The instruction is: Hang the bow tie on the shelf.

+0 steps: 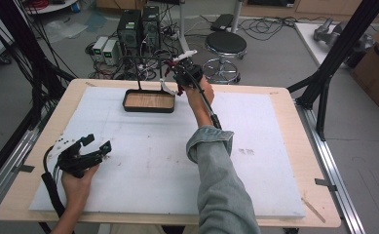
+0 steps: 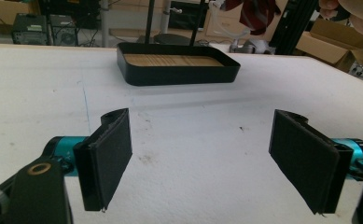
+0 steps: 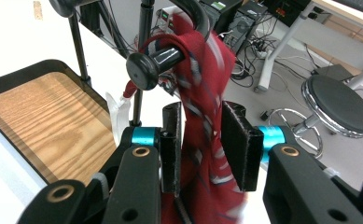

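At the far edge of the white table, the right gripper is reaching up beside a black rack whose uprights are rising from a black tray with a wooden floor. A red tie with pale stripes is hanging over the rack's glossy black bar and is falling straight down between the right gripper's two jaws. In the right gripper view the jaws are sitting close on either side of the cloth, the left pad touching it, with a narrow gap showing at the other pad, so whether they are actually pinching the tie cannot be told. A white tag is dangling just beside the tie, next to one upright. In the high view the person's right hand and grey sleeve are stretching out toward the rack, just right of the tray.

Near the table's near-left corner, the left hand is resting on the white surface with the left gripper, whose jaws are standing wide apart with nothing between them. It is facing the tray from well away
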Motion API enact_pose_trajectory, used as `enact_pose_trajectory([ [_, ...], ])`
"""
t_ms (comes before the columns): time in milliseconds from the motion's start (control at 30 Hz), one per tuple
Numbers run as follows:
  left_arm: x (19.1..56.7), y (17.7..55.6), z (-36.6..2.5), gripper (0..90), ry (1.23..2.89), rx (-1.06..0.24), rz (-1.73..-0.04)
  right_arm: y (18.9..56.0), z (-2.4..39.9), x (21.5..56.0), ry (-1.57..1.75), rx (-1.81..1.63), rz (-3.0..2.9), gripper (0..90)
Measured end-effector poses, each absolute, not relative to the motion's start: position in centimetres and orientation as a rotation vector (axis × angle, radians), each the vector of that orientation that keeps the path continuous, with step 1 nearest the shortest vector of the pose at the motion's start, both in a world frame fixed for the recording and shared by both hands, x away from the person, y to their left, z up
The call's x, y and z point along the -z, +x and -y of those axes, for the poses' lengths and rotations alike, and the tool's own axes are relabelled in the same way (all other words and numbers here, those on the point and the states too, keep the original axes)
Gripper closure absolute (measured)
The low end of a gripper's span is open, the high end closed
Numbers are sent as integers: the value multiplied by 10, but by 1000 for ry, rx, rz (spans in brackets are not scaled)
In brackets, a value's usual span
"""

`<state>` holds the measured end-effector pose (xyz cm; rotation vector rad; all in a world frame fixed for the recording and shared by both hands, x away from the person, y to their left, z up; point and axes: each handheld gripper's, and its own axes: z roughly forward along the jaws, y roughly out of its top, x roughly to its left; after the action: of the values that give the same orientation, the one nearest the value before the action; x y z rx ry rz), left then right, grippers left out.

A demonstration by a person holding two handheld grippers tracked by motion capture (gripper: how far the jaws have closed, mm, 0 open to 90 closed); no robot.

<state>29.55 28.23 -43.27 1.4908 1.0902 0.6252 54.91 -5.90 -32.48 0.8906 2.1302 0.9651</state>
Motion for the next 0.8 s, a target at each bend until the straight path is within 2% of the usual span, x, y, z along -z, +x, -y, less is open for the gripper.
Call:
enact_pose_trajectory([
  [667, 433, 295, -282, 214, 1491, -624, -1091, 539, 64, 317, 852, -970, -2135, 578],
  [767, 432, 295, -281, 214, 1493, -625, -1090, 536, 68, 317, 850, -972, -2126, 545],
  [800, 432, 295, -281, 214, 1494, -625, -1089, 533, 74, 317, 858, -1000, -2109, 508],
])
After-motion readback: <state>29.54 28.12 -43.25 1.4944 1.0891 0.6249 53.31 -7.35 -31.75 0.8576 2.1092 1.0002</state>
